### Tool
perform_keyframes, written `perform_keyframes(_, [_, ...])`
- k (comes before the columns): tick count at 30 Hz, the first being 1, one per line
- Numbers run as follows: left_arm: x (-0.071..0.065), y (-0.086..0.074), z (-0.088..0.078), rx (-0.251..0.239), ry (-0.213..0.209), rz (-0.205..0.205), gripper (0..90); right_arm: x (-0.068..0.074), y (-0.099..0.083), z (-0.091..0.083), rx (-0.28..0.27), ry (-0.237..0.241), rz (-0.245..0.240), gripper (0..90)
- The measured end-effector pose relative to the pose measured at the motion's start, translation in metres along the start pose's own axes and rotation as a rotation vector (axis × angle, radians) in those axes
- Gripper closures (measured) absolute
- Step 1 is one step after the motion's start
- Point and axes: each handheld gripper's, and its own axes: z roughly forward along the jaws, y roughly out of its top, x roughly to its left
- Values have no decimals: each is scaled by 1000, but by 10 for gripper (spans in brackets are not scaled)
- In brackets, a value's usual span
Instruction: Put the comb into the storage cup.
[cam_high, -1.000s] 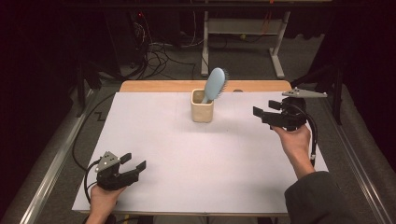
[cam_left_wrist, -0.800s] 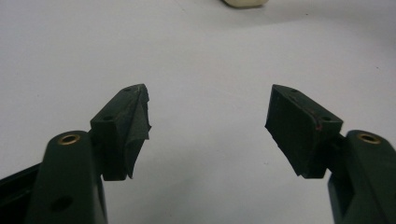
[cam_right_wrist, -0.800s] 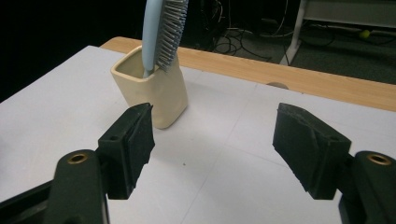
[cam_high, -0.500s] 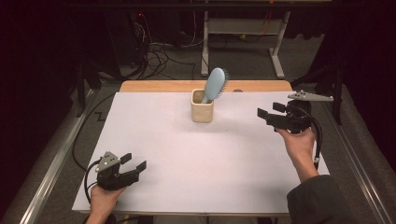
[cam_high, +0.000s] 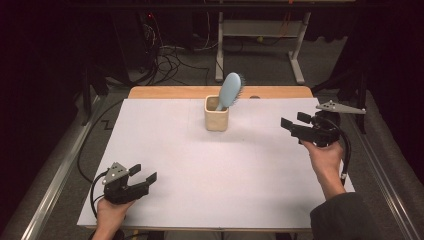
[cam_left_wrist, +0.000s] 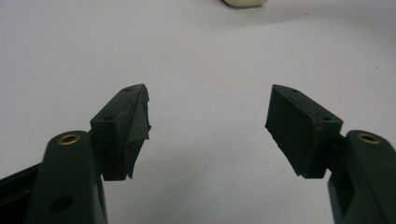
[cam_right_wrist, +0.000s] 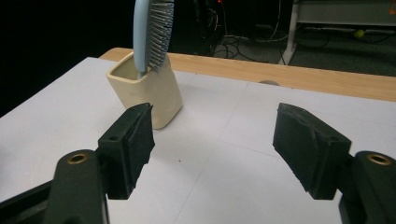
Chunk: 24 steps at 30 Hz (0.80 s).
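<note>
A light blue hairbrush (cam_high: 229, 90) stands handle-down in a cream square cup (cam_high: 216, 119) at the back middle of the white table. In the right gripper view the hairbrush (cam_right_wrist: 152, 32) leans out of the cup (cam_right_wrist: 159, 91), bristles to the right. My right gripper (cam_high: 294, 124) hangs above the table's right side, open and empty, pointing left toward the cup from a good distance. My left gripper (cam_high: 143, 173) rests near the front left corner, open, nothing between its jaws. In the left gripper view the cup's base (cam_left_wrist: 245, 3) shows at the top edge.
The white sheet (cam_high: 220, 170) covers the table, with a wooden strip (cam_high: 175, 92) along its far edge. Metal rails run down both sides. Cables and a table frame (cam_high: 260, 35) lie on the dark floor beyond.
My right gripper has drawn back to the right, away from the cup. The left gripper, cup and hairbrush have stayed where they were.
</note>
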Motion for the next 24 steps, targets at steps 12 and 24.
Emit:
perform_keyframes(12, [0,0,1,3,0,1,309,-3,-7,-10,-7,-8,-7,293])
perform_keyframes(24, [0,0,1,4,1,1,309,-5,-14,-20,-9,-7,-10,292])
